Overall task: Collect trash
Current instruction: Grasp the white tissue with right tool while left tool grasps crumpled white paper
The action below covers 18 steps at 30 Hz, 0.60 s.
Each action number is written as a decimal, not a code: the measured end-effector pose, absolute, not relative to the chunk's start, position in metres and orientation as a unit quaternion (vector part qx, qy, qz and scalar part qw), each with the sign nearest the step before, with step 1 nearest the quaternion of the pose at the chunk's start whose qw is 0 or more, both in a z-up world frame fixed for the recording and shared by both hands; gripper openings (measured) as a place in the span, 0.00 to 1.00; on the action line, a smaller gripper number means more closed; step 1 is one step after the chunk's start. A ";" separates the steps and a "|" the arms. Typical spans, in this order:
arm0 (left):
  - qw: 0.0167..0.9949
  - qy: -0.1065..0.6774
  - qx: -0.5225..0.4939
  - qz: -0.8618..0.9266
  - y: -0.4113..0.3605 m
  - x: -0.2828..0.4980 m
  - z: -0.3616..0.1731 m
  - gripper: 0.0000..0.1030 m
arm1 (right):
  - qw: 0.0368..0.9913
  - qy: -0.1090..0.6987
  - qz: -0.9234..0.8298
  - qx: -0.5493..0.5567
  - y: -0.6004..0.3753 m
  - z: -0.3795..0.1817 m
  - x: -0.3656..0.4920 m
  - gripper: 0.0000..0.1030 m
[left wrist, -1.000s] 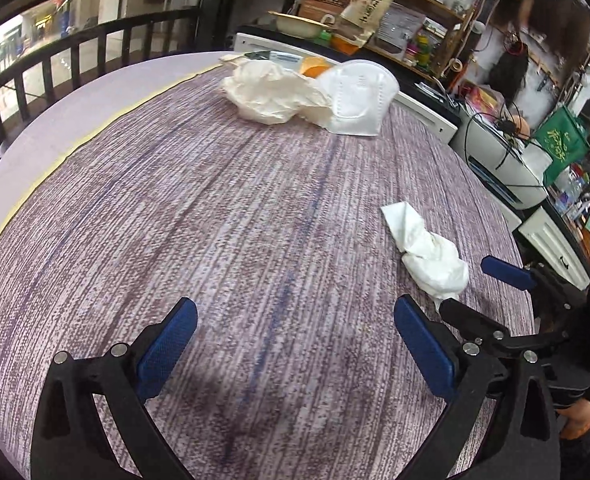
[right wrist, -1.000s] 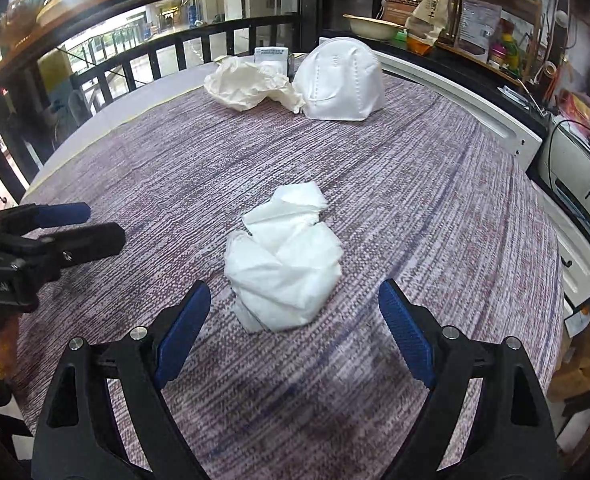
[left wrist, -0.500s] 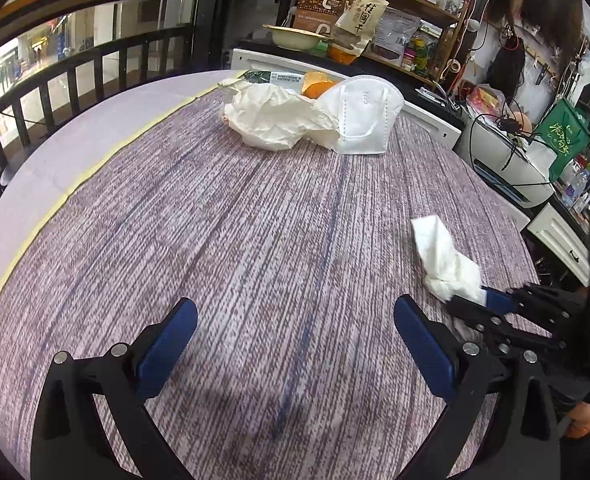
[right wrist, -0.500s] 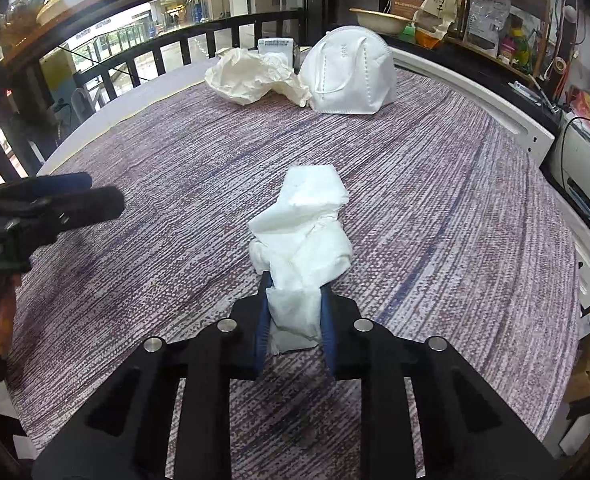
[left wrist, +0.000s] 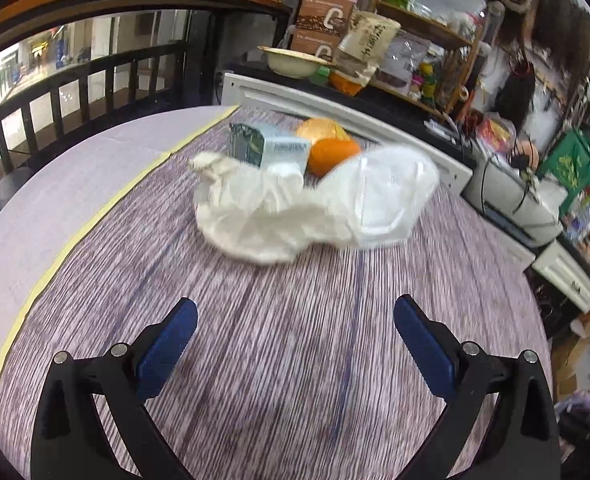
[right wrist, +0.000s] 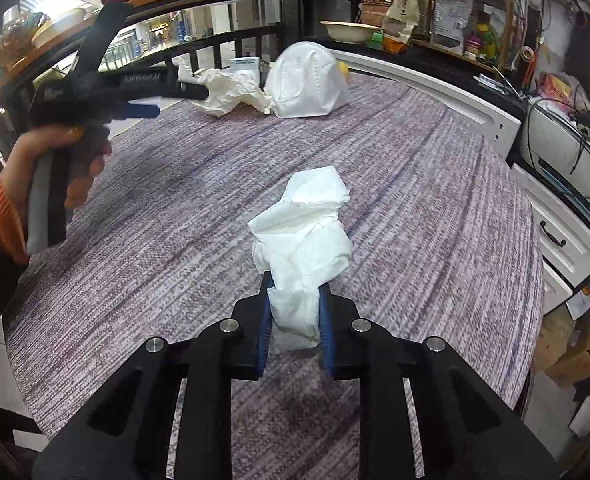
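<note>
R: my right tool (right wrist: 293, 320) clenched on tissue wad (right wrist: 303, 236) | L: left tool (left wrist: 295, 344) released, empty | crumpled paper (left wrist: 255, 216) dead ahead, nearer left | face mask (left wrist: 387, 196) touching it on right

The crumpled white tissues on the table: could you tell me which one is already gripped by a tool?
The near tissue, pinched between the blue pads of the right tool. The other crumpled tissue lies loose at the far edge beside the white face mask.

a small shop or café on a mall balcony. crowded shelves (left wrist: 423, 40) hold packaged goods. a railing (left wrist: 75, 80) overlooks a lit concourse.
</note>
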<state>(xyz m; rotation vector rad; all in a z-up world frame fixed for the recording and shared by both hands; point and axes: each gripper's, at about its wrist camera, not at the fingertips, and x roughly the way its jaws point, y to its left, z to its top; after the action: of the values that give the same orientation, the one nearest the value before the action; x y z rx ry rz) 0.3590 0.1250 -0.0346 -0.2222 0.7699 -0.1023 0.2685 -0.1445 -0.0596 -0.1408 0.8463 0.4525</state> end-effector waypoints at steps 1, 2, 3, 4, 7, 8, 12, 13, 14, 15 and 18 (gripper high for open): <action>0.921 0.369 -0.116 -0.048 0.126 0.366 -0.031 0.94 | 0.884 0.409 0.215 -0.063 -0.148 -0.061 0.269 0.21; 0.921 0.367 -0.119 -0.045 0.127 0.371 -0.029 0.94 | 0.884 0.411 0.214 -0.059 -0.150 -0.061 0.270 0.21; 0.921 0.368 -0.119 -0.041 0.126 0.378 -0.027 0.94 | 0.884 0.411 0.214 -0.056 -0.152 -0.061 0.270 0.21; 0.921 0.371 -0.115 -0.038 0.125 0.386 -0.026 0.95 | 0.884 0.411 0.215 -0.054 -0.152 -0.061 0.270 0.21; 0.915 0.386 -0.116 -0.029 0.123 0.404 -0.031 0.95 | 0.883 0.411 0.219 -0.047 -0.153 -0.061 0.270 0.21; 0.912 0.393 -0.117 -0.027 0.124 0.411 -0.034 0.95 | 0.883 0.411 0.220 -0.047 -0.153 -0.061 0.269 0.21; 0.901 0.416 -0.125 0.000 0.133 0.430 -0.047 0.94 | 0.882 0.414 0.220 -0.041 -0.155 -0.062 0.272 0.21; 0.898 0.420 -0.134 0.003 0.136 0.432 -0.050 0.94 | 0.882 0.415 0.220 -0.040 -0.157 -0.063 0.272 0.21; 0.895 0.422 -0.141 0.007 0.138 0.432 -0.053 0.92 | 0.882 0.416 0.219 -0.038 -0.157 -0.063 0.272 0.21; 0.895 0.423 -0.142 0.012 0.140 0.431 -0.056 0.90 | 0.881 0.417 0.219 -0.036 -0.158 -0.064 0.273 0.21; 0.893 0.430 -0.130 0.014 0.137 0.426 -0.062 0.67 | 0.879 0.422 0.218 -0.031 -0.159 -0.067 0.276 0.21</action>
<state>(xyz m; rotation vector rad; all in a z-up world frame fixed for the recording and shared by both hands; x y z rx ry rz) 0.4265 0.1371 -0.0625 -0.2693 0.8915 0.0288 0.2760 -0.1594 -0.0666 -0.0637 0.8797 0.4543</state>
